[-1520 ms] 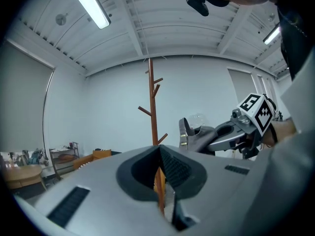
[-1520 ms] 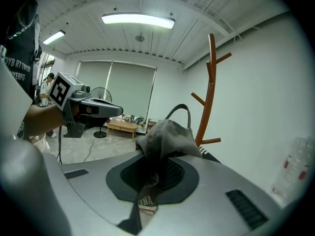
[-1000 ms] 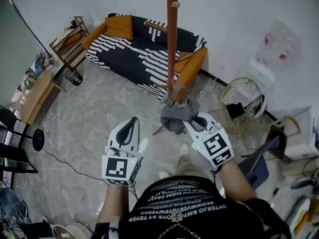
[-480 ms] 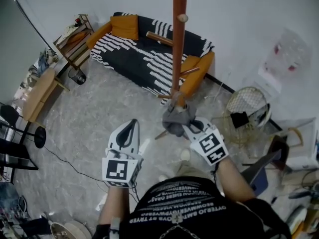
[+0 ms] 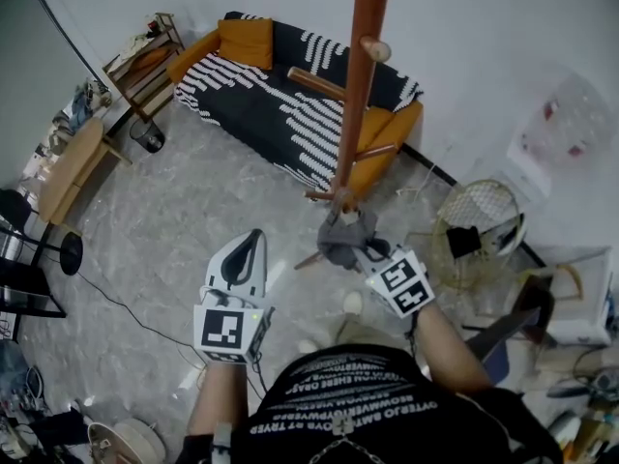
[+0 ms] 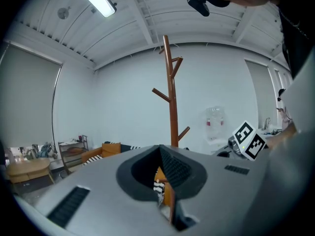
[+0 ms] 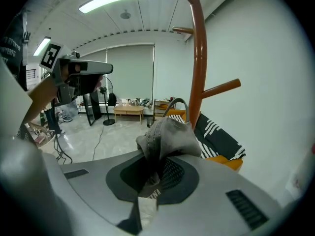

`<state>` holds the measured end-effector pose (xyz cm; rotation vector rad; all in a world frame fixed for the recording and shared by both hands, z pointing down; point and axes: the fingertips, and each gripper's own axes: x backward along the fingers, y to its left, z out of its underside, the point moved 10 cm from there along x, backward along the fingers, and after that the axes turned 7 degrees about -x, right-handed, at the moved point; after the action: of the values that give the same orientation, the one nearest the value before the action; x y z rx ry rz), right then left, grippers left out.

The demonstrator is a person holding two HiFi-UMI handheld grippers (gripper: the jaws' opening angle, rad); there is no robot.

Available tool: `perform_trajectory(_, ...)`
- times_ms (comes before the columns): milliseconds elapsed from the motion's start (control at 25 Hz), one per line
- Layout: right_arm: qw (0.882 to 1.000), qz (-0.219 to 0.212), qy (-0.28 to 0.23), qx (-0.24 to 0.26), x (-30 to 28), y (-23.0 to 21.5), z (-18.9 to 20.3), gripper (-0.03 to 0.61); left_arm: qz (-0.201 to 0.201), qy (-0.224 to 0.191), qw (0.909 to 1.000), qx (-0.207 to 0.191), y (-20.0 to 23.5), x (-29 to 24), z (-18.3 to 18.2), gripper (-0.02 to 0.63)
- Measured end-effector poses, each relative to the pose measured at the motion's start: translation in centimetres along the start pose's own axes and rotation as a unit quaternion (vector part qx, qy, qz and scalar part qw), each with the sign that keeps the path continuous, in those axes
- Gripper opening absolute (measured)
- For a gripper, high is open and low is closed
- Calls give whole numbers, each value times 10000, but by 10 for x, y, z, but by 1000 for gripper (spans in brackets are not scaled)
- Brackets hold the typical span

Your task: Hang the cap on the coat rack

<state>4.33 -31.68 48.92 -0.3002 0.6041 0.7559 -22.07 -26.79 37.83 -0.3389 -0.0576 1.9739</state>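
The brown wooden coat rack rises in front of me, with a peg near the top of the head view and lower branches over the sofa. A grey cap hangs bunched right by the pole's lower part, with my right gripper shut on its fabric. In the right gripper view the cap sticks up from the right gripper, and the rack stands just behind. My left gripper floats to the left of the cap, shut and holding nothing. Its own view shows the left gripper aimed at the rack.
A black-and-white striped sofa with orange cushions stands behind the rack. A wire fan cage lies on the floor at the right. A low wooden table and a shelf are at the left. A cable runs across the grey floor.
My right gripper has sunk with the cap still in it and drawn closer to the pole. The left gripper has shifted a little forward.
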Motion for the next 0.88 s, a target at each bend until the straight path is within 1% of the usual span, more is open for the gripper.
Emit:
perform_trajectory(120,9998,-31,162,-66,-10,-8,10,20,-2,43,9997,235,-8,-5,2,2)
perform_trajectory(160,9998,-37,197,-96,-13,-10,12,20,9,68,9997,249,-9,-6,3,2)
perform_trajectory(520,9988,-111,449,-148,-40,-25,24,20,15,282,9996,32,-9,-14,14,2)
perform_trajectory(760,9978,-132,631,-169,-52,-31,29,20,-85,282,9993,246,-10,-16,9,2)
perform_trajectory(880,9971,-131,714,-232,-58,-34,33,20,-62,301,9995,81,-8,-16,11,2)
